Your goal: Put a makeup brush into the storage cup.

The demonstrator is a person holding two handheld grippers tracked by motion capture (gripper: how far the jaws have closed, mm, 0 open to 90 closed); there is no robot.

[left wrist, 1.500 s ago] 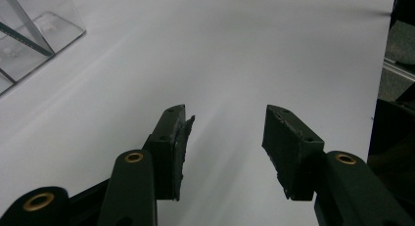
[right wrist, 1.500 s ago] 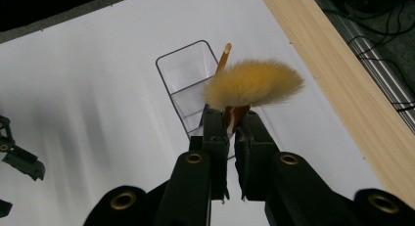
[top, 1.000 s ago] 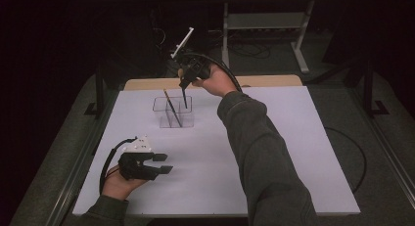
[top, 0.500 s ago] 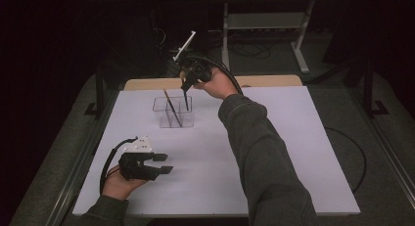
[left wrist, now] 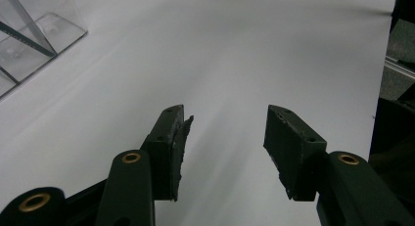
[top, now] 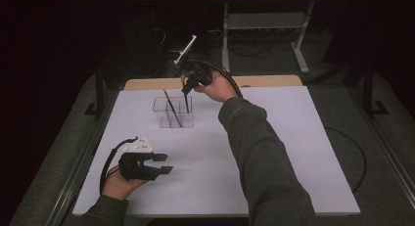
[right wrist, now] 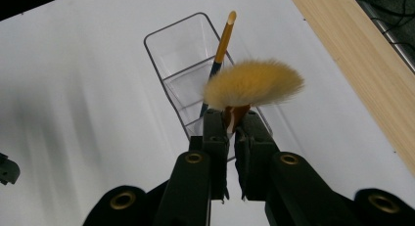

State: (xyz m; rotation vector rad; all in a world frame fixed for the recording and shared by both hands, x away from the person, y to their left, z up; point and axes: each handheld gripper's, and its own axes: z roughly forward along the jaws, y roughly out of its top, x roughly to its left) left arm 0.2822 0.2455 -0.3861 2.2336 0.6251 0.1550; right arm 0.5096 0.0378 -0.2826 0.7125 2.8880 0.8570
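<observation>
While the fan brush (right wrist: 252, 84) hangs bristles-down over the clear holder (right wrist: 188, 72), the right gripper (right wrist: 232, 133) is clamped tight on its neck. Its tuft could catch the rim or knock the pencil-like stick (right wrist: 220, 50) inside, perhaps tipping the holder. Well apart, the left gripper (left wrist: 225, 138) rests wide open and empty on the white table (top: 293, 138).

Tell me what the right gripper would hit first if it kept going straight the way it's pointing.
Most likely the clear holder: the right gripper, shut on the fan brush, points down over it. Depth is unclear.
</observation>
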